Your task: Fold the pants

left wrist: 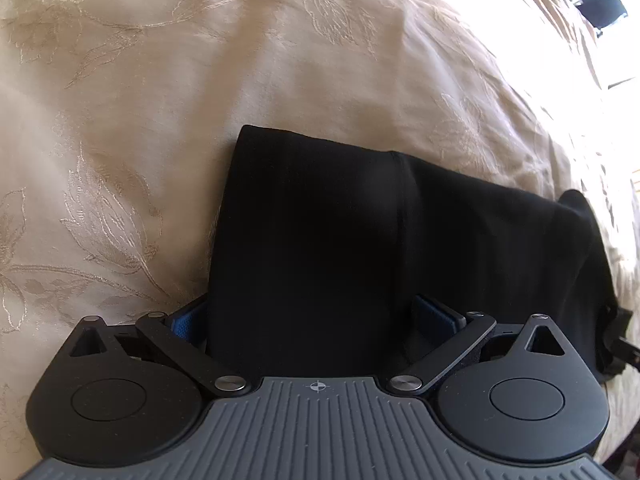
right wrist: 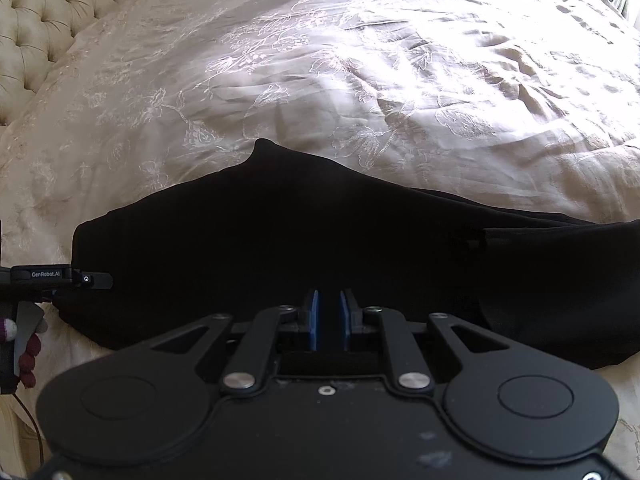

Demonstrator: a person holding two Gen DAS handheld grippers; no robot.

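The black pants [left wrist: 320, 232] lie folded lengthwise on a cream bedspread [left wrist: 200, 80]. In the left wrist view my left gripper [left wrist: 316, 316] stands wide open, its blue pads [left wrist: 436, 316] on either side of the near end of the pants, which lies between them. In the right wrist view the pants [right wrist: 300, 248] stretch across the frame. My right gripper [right wrist: 331, 312] is nearly shut, its blue pads [right wrist: 314, 316] a narrow gap apart with black cloth between them. The left gripper [right wrist: 80, 278] shows at the left edge, at the end of the pants.
The bedspread [right wrist: 360, 80] with a floral pattern spreads out beyond the pants. A tufted cream headboard [right wrist: 40, 28] stands at the far left. A dark object [left wrist: 602, 4] sits beyond the bed at the upper right. A gloved hand [right wrist: 28, 352] holds the left gripper.
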